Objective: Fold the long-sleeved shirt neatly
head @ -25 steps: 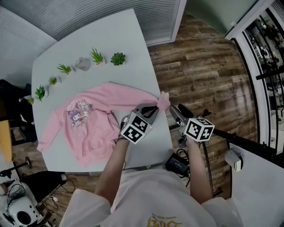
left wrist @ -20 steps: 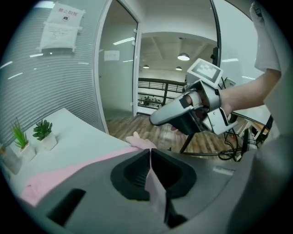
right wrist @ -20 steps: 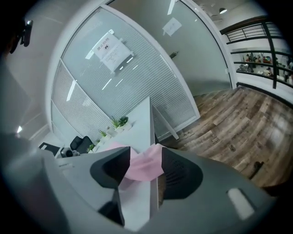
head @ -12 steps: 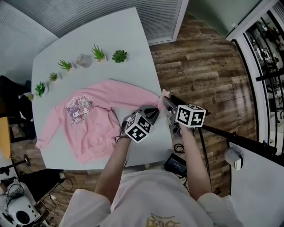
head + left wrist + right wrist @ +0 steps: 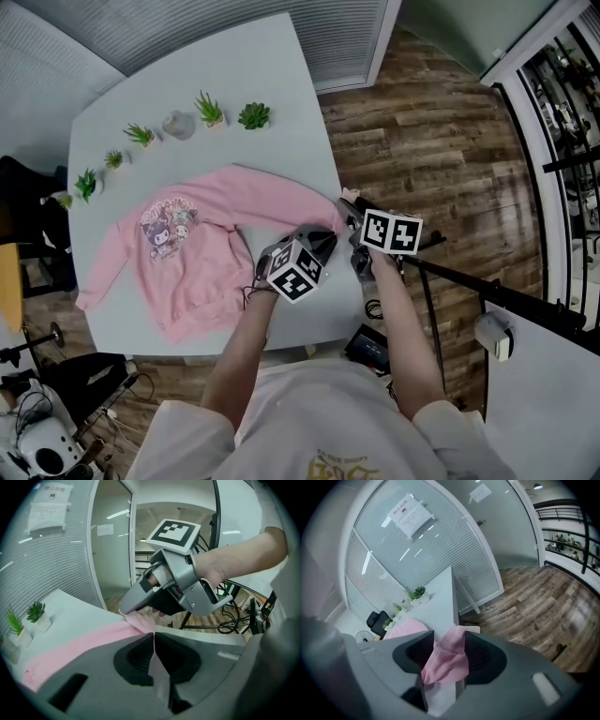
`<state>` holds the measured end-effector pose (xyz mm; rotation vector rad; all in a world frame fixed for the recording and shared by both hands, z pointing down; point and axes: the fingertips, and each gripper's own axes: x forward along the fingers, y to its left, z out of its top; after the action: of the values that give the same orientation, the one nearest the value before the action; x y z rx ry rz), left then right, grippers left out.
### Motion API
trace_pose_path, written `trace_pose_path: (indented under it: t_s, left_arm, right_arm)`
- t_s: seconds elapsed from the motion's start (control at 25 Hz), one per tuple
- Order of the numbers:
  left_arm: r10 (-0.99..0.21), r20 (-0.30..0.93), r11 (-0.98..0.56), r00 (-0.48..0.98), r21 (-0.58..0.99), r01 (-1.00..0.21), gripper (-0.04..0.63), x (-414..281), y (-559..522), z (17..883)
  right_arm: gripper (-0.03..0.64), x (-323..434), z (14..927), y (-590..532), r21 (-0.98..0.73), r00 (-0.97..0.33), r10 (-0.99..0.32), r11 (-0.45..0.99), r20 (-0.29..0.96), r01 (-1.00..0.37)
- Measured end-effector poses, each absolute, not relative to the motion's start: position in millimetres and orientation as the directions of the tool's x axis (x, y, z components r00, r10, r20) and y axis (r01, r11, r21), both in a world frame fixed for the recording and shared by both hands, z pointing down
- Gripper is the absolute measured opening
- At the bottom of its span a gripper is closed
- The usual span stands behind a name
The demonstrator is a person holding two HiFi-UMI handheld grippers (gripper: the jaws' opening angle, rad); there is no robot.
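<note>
Head view: a pink long-sleeved sweatshirt (image 5: 187, 272) lies flat on the white table (image 5: 234, 66). One sleeve (image 5: 281, 192) stretches to the table edge, where both tools meet.

Left gripper view: the left gripper (image 5: 153, 637) has its jaws pressed together, with nothing visible between them.

Right gripper view: the right gripper (image 5: 449, 641), its jaws just eased wider, clamps the sleeve cuff (image 5: 450, 658).

The table (image 5: 234, 66) is seen steeply from overhead; the shirt sleeve (image 5: 272, 192) at its edge is shared, close up, by both gripper views.
</note>
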<state>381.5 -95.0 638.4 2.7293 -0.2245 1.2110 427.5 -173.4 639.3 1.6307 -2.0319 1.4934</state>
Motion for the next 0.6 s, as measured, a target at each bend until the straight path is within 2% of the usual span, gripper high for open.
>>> trace_pose_path:
  t_s: [0.12,0.28,0.4,0.6]
  left_arm:
    - [-0.074,0.744,-0.98,0.665,0.071,-0.188,0.015,381,-93,638]
    - [-0.08,0.736,-0.977,0.673,0.076,-0.2,0.015,381,-95,637]
    - [-0.087,0.734,-0.977,0.673,0.07,-0.203,0.015,382,-96,635]
    - [-0.121,0.724,-0.973,0.679,0.049,-0.225,0.015,382,-100,626]
  right_arm:
    - [0.192,426,647,-174,-0.588,-0.393,-0.649,-0.104,0.651,-0.802]
    - [0.068,427,654,-172,-0.552,-0.365,-0.635,-0.119,0.681,-0.825]
    - [0.051,432,650,-170,-0.546,-0.344,-0.653,-0.127,0.675,-0.828]
    - [0.049,442,632,-169,-0.599,-0.324,-0.738,-0.133,0.592,-0.79]
